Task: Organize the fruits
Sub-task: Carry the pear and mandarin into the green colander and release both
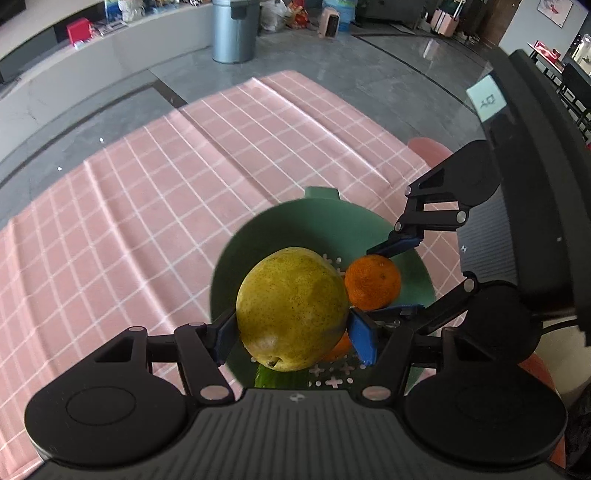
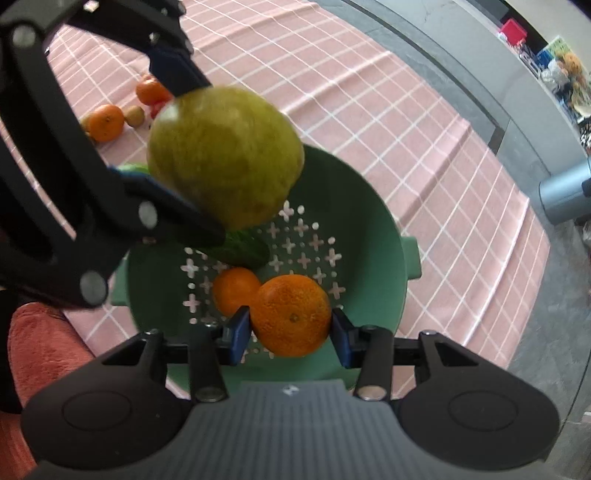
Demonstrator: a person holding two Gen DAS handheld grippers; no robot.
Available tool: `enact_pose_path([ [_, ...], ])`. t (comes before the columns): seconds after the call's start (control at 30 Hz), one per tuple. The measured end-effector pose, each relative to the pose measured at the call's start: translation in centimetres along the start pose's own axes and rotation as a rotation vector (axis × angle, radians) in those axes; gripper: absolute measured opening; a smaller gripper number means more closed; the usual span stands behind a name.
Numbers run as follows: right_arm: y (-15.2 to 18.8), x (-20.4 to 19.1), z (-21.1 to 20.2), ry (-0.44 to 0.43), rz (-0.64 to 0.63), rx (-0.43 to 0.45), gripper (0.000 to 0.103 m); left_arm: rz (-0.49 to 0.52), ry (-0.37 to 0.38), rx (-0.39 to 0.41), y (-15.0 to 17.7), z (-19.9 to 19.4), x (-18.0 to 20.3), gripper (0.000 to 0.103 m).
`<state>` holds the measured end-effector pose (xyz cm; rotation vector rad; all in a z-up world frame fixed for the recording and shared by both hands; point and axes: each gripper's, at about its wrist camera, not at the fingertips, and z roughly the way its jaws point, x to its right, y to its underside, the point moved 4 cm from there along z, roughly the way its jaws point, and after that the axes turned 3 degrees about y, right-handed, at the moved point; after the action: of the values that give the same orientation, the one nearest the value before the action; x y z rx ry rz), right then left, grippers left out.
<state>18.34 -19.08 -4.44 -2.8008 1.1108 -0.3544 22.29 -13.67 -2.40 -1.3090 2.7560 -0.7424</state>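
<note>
Grey stone floor, a grey cylindrical bin (image 1: 234, 31) and clutter along a low wall behind; nearer, a table under a creased pink cloth (image 1: 155, 192) with a thin white grid.

One pear (image 1: 291, 308), yellow-green, speckled, smooth and bulbous, clamped between the blue pads of the left gripper (image 1: 291, 332) above the bowl; long axis roughly along the fingers, blossom end toward the camera, narrow end away. Seen from the right wrist as a large blurred green-yellow mass over the bowl's near-left rim.

One orange (image 2: 291, 314), round with pebbled peel and a small dark navel facing the camera, pinched between the blue pads of the right gripper (image 2: 291, 328), low inside the bowl. A second, smaller orange (image 2: 236, 290) resting on the bowl floor, touching the held one on its left. One dark green elongated item (image 2: 243, 247) lying flat behind them, long axis slanting across the floor, partly hidden under the pear.

One green plastic colander bowl (image 2: 369, 221), round, two tab handles, floor pierced with cross-shaped and round holes.

Still out on the cloth, well apart from the bowl: two more oranges (image 2: 105, 122), one small brownish-green fruit (image 2: 133, 115), something red, half hidden.
</note>
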Motion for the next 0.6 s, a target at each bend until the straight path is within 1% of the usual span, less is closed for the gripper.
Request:
enact_pose_path([
  [0.13, 0.2, 0.5, 1.6, -0.015, 0.015, -0.007, 0.042, 0.008, -0.003, -0.028, -0.2, 2.3, -0.7, 0.072],
  [0.27, 0.2, 1.2, 3.1, -0.035, 0.034, -0.006, 0.043, 0.007, 0.012, -0.048, -0.6, 4.1, -1.1, 0.072],
  [0.5, 0.4, 1.6, 4.8, -0.057, 0.041, -0.014, 0.043, 0.006, 0.03, -0.074, -1.1, 5.6, -1.2, 0.072],
  [0.6, 0.2, 1.4, 4.7, -0.075, 0.033, 0.01, 0.043, 0.01, 0.031, -0.088, -1.4, 6.0, -1.1, 0.072],
])
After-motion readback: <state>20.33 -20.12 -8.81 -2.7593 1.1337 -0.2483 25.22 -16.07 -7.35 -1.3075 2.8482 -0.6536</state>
